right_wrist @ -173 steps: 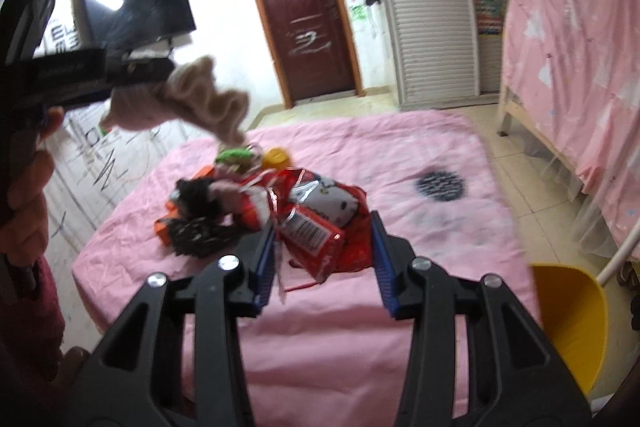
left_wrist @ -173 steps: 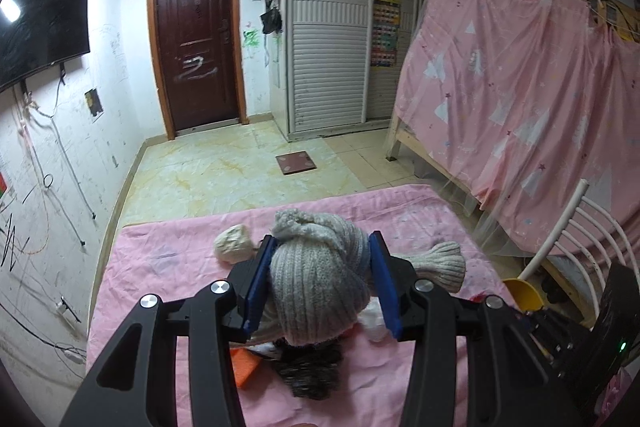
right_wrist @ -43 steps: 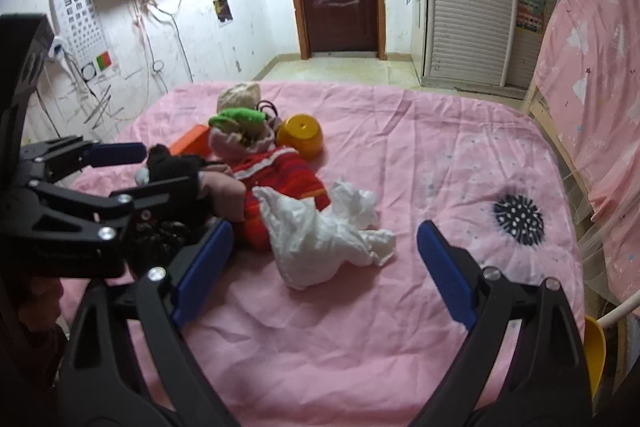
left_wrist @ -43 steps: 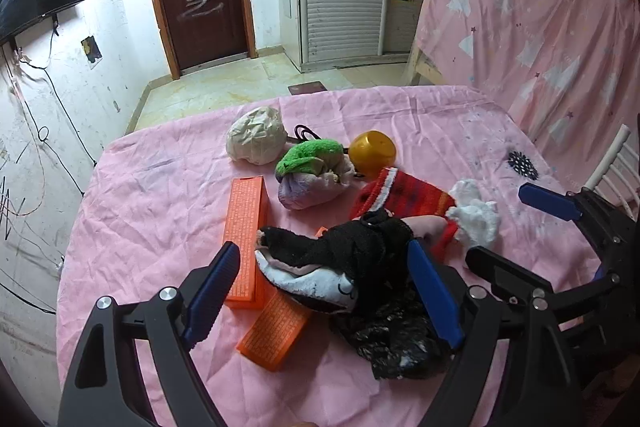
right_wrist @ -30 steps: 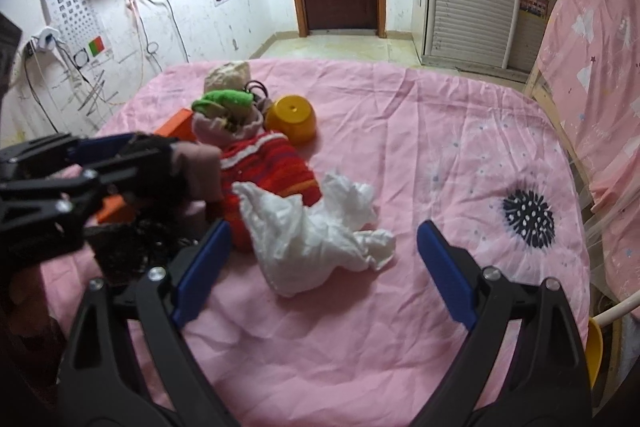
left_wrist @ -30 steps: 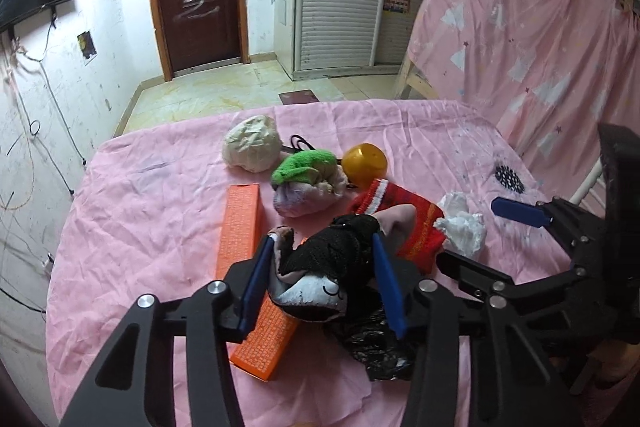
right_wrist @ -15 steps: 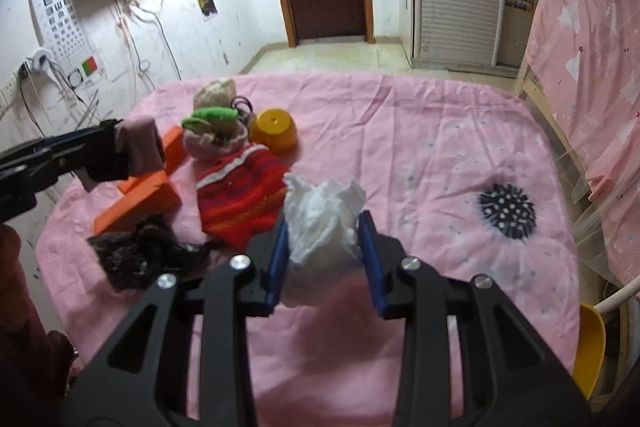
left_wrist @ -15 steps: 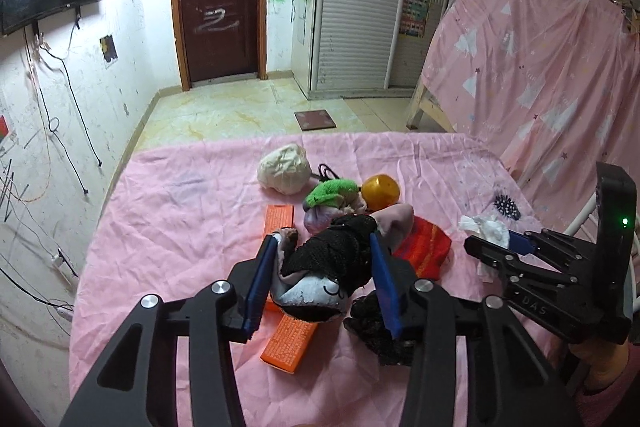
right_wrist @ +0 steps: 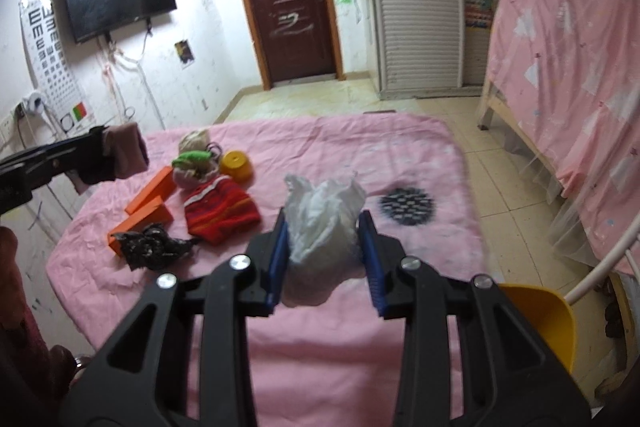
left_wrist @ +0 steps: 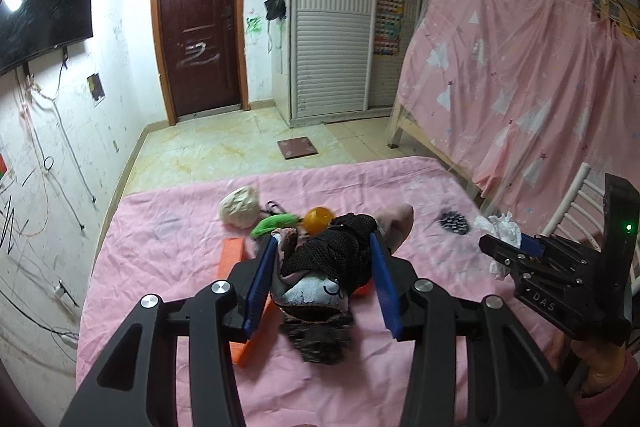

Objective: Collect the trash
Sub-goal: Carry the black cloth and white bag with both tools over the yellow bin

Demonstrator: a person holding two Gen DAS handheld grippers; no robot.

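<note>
My left gripper point(left_wrist: 323, 243) is shut on a bundle of black mesh, pink and white cloth point(left_wrist: 326, 263), held above the pink-covered table point(left_wrist: 168, 227). In the right wrist view the left gripper point(right_wrist: 100, 151) hangs at the left edge with the pink cloth sticking out. My right gripper point(right_wrist: 323, 217) is shut on a crumpled white plastic bag point(right_wrist: 320, 223), lifted clear of the table point(right_wrist: 380, 143). From the left wrist view the right gripper point(left_wrist: 504, 247) is at the right with the white bag point(left_wrist: 500, 225) in its tip.
On the table lie a crumpled black bag point(right_wrist: 150, 247), two orange boxes point(right_wrist: 144, 211), a red knit hat point(right_wrist: 220, 211), a yellow cup point(right_wrist: 237, 165), a green-and-pink bundle point(right_wrist: 192, 167) and a beige wad point(right_wrist: 194, 141). A yellow bin point(right_wrist: 536, 323) stands beyond the table's right edge.
The right gripper closed on the white bag and lifted it off the table. The left gripper rose with its cloth bundle, leaving the black bag on the table.
</note>
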